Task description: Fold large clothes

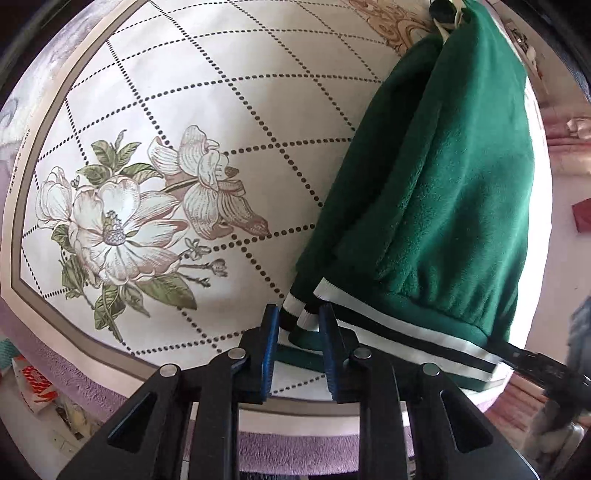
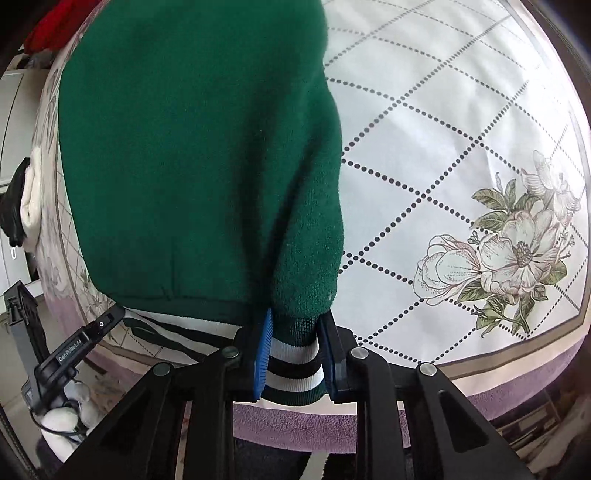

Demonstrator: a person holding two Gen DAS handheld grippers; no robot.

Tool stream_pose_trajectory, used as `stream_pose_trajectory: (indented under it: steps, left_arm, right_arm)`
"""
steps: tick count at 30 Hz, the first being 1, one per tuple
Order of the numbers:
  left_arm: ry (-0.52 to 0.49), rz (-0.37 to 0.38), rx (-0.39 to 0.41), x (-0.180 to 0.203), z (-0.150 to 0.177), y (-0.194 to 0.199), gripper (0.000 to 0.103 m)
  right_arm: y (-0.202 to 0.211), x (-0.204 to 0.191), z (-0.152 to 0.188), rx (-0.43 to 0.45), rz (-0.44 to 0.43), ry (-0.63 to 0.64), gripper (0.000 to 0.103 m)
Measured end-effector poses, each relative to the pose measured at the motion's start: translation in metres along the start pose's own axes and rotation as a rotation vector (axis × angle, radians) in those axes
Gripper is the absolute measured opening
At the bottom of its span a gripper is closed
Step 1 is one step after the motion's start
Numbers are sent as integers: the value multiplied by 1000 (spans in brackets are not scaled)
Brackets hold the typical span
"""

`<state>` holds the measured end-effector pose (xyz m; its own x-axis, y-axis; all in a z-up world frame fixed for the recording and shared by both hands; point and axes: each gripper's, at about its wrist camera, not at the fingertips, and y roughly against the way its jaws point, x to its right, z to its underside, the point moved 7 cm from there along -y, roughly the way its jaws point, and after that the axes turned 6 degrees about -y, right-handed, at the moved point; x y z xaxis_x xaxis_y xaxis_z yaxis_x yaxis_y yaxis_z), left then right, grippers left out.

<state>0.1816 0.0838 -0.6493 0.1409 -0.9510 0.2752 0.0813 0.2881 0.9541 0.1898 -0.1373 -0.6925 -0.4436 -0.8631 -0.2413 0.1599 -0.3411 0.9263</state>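
A dark green fleece jacket (image 1: 443, 184) with a black-and-white striped hem (image 1: 424, 332) lies on a flowered bed cover (image 1: 207, 92). In the left wrist view my left gripper (image 1: 298, 315) is shut on a striped cuff (image 1: 308, 319) at the jacket's near left corner. One of my right gripper's black fingers (image 1: 528, 358) shows at the hem's right end. In the right wrist view the jacket (image 2: 192, 147) fills the upper left. My right gripper (image 2: 295, 325) is shut on a sleeve's striped cuff (image 2: 293, 362). A left gripper finger (image 2: 92, 334) reaches under the hem.
The bed's purple side (image 1: 295, 454) runs just below both grippers. Bare cover with a flower print (image 2: 509, 251) lies to the right of the jacket. A red cloth (image 2: 62, 18) and a white-and-black item (image 2: 26, 199) sit at the bed's far left. Clutter lies on the floor (image 1: 37, 387).
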Motion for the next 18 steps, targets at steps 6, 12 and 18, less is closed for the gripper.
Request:
stream_pose_trajectory:
  steps: [6, 12, 18]
  left_arm:
    - [-9, 36, 79, 8, -13, 45, 21]
    - [-61, 65, 89, 30, -52, 45, 55]
    - [-164, 40, 214, 83, -111, 56, 69]
  right_arm:
    - [-18, 4, 20, -37, -139, -105, 17]
    - [-40, 8, 26, -82, -100, -115, 18]
    - [-27, -5, 16, 10, -98, -167, 24]
